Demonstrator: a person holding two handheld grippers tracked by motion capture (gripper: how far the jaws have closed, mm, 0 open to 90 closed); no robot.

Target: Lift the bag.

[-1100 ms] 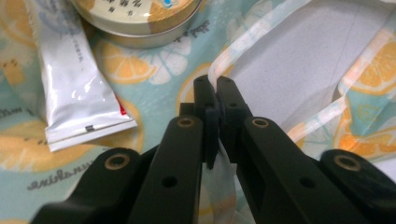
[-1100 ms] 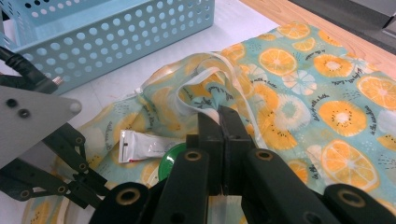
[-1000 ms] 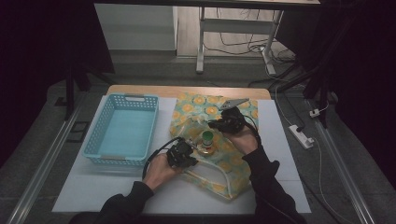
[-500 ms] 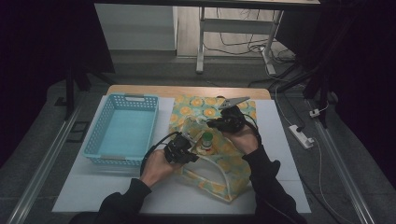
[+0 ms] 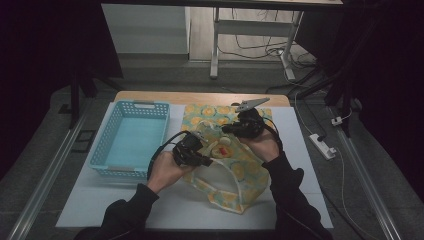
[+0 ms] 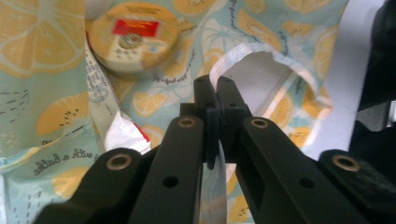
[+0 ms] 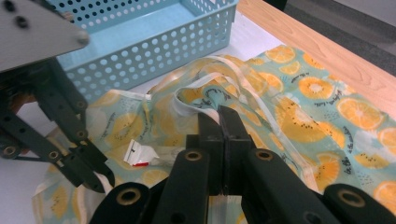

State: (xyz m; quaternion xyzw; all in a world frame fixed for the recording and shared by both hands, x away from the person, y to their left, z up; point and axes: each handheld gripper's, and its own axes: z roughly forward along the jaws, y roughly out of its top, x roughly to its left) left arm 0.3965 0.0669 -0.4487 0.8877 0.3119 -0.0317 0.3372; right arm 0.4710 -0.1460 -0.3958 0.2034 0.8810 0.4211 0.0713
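While both hands meet over the fruit-print bag point(image 5: 235, 165) right of the blue basket point(image 5: 131, 141) from above, left gripper point(image 6: 214, 93) pinches its handle strap below the round tin point(image 6: 134, 37), right gripper point(image 7: 219, 122) clamps its rim opposite.

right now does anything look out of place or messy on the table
Nothing spilled or damaged. The fruit-print bag lies rumpled, both grippers pinching its rim open, with a round tin inside. The blue basket sits square beside it.

Left claw point(image 5: 204, 161) and right claw point(image 5: 226, 128) clamped (jaws together).
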